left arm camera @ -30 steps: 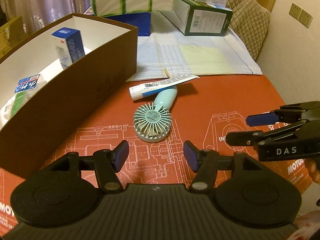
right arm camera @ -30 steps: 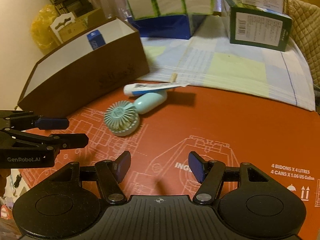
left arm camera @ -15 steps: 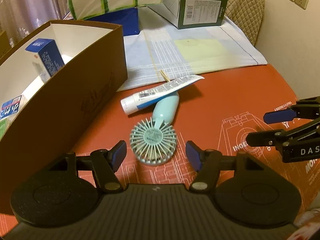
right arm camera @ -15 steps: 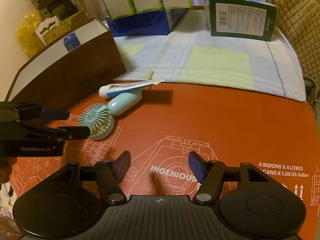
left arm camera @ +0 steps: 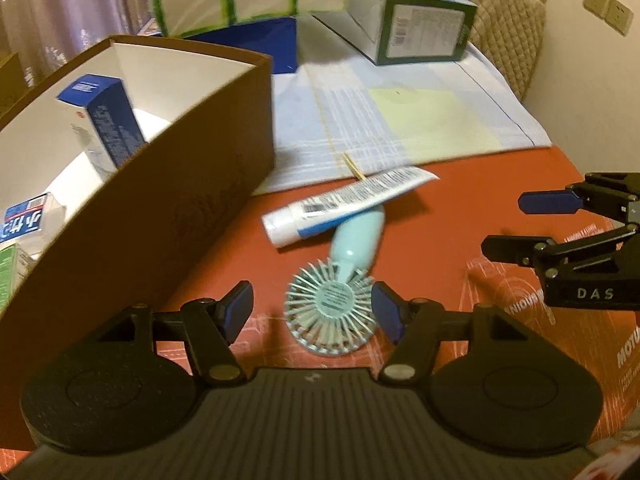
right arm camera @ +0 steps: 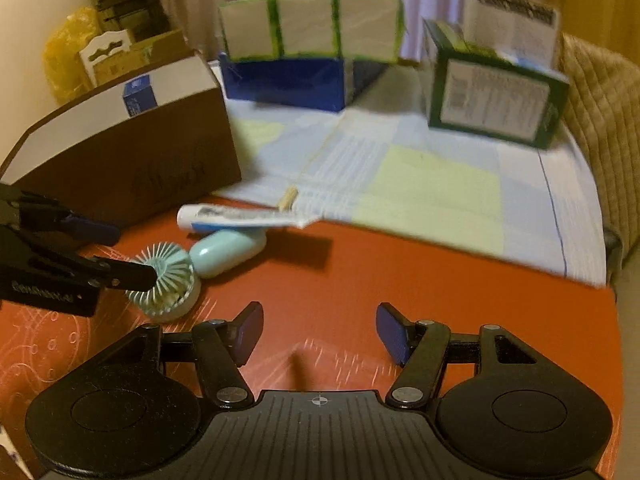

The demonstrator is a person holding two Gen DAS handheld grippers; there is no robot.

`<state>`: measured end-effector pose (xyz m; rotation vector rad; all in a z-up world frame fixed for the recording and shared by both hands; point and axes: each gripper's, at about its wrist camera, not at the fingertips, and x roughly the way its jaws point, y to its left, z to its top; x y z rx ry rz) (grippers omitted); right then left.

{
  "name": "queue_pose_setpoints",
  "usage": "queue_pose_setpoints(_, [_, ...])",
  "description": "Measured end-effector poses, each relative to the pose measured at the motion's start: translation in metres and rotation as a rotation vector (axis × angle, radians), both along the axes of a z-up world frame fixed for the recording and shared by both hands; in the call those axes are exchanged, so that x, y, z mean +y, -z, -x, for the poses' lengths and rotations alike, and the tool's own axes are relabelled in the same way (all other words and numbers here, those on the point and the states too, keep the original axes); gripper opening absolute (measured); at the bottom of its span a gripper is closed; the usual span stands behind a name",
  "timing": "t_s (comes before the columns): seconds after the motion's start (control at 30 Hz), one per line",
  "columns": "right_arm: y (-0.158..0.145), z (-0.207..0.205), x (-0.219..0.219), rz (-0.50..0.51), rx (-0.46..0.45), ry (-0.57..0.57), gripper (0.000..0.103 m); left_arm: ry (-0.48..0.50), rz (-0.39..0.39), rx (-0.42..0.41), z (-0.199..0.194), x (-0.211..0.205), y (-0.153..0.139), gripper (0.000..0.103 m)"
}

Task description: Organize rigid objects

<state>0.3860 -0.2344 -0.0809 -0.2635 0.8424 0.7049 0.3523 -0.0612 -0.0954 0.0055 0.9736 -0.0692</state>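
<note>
Hovering left gripper point(left arm camera: 312, 312), jaws wide, flanked handheld fan point(left arm camera: 332, 314)'s head; light, rigid plastic, fragile grille — better gripped at handle. Right gripper point(right arm camera: 318, 334) idle, equally wide.

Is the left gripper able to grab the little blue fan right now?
Probably yes. The left gripper is open, and the handheld fan head already sits between its fingers on the red mat. The toothpaste tube only lies across the fan's handle, farther away.
</note>
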Motion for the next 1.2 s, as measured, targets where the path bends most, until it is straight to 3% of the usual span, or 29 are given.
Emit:
queue_pose_setpoints(0.33, [0.011,-0.014,0.033,0.06,-0.174,-0.156,0.047,-0.122,-0.012,0.032,-0.018,0.025,0.004,0.061])
queue_pose_setpoints(0.63, [0.026,-0.019,0.062,0.132,-0.286,-0.286,0.039,-0.14,-0.004,0.042,-0.032,0.03,0.004,0.061])
queue_pose_setpoints(0.73, [0.033,-0.02,0.068,0.144,-0.29,-0.34,0.031,-0.134,-0.004,0.045,-0.033,0.028,0.004,0.061])
queue_pose_setpoints(0.83, [0.038,-0.016,0.071,0.183,-0.31,-0.381,0.013,-0.133,0.001,0.049,-0.032,0.027,0.005,0.061])
queue_pose_setpoints(0.87, [0.04,-0.015,0.07,0.195,-0.31,-0.382,0.004,-0.132,0.002,0.05,-0.032,0.027,0.006,0.061])
queue_pose_setpoints(0.9, [0.041,-0.015,0.069,0.199,-0.308,-0.378,0.002,-0.13,0.003,0.052,-0.032,0.027,0.006,0.061])
queue_pose_setpoints(1.0, [0.041,-0.013,0.061,0.184,-0.275,-0.358,0.0,-0.118,0.01,0.054,-0.031,0.024,0.007,0.061])
queue_pose_setpoints(1.2, [0.036,-0.006,0.036,0.119,-0.125,-0.252,0.0,-0.047,0.035,0.045,-0.024,0.014,0.006,0.061])
